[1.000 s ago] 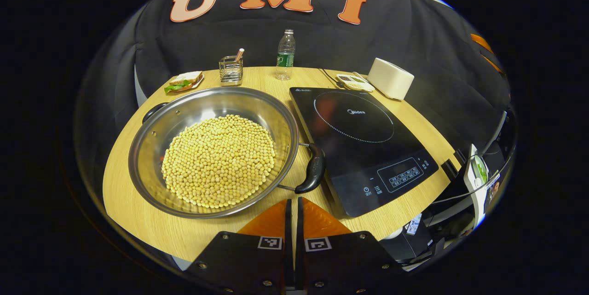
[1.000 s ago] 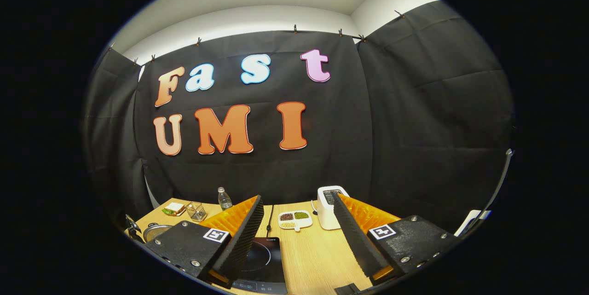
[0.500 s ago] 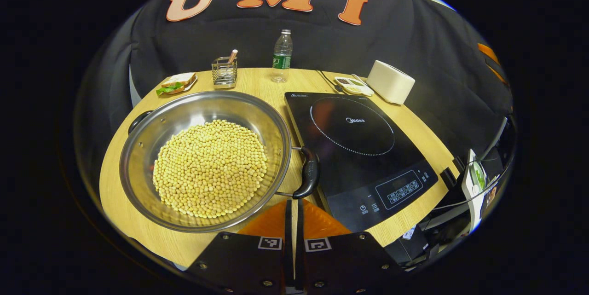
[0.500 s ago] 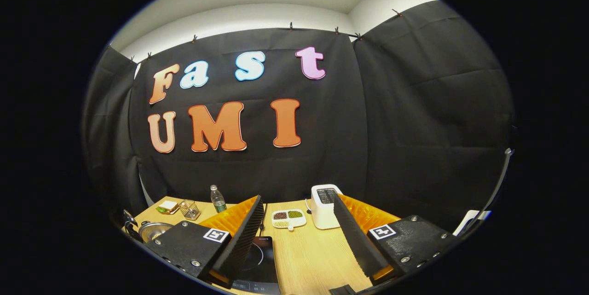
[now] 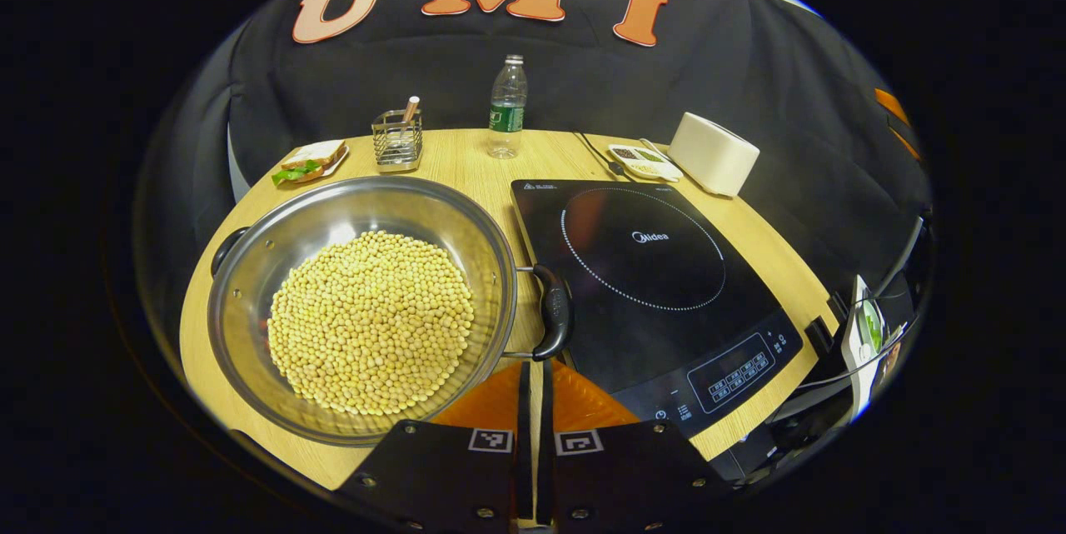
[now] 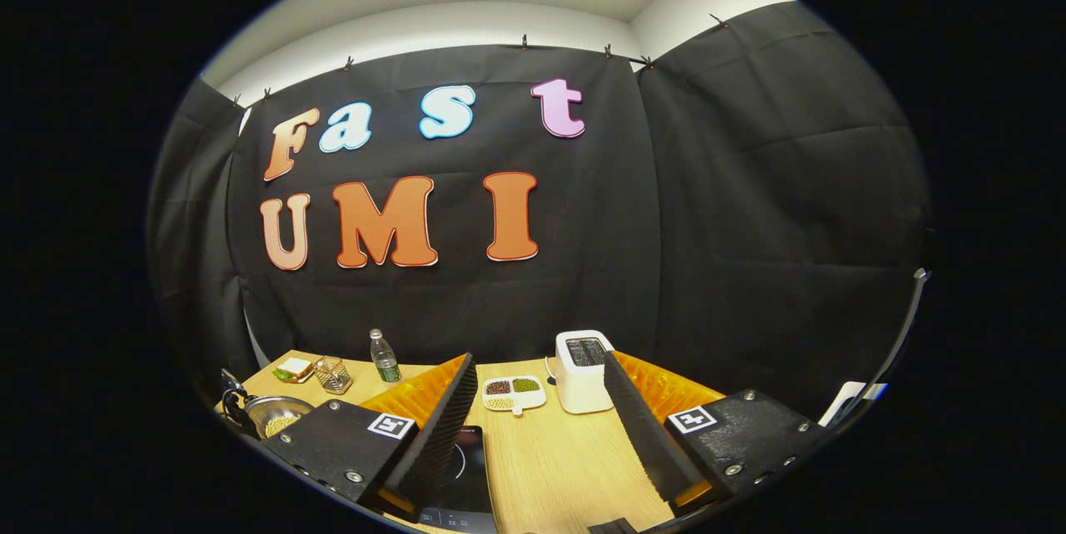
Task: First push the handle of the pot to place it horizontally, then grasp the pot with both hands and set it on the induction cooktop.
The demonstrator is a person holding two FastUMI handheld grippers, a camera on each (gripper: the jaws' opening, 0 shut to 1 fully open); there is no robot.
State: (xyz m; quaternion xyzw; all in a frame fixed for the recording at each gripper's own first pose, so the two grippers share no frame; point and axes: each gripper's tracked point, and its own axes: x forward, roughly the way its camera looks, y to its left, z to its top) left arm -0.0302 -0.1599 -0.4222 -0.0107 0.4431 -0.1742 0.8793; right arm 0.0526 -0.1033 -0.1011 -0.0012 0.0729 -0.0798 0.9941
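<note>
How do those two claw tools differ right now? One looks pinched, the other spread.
The left gripper has its fingers closed together with nothing between them; the right gripper has its fingers spread wide. The left gripper sits low beside the pot handle; the right gripper is held higher, facing the booth wall above the table. Both grip nothing.

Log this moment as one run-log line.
left claw: shut, by pot handle | right claw: open, empty | pot: on table, beside induction cooktop
</note>
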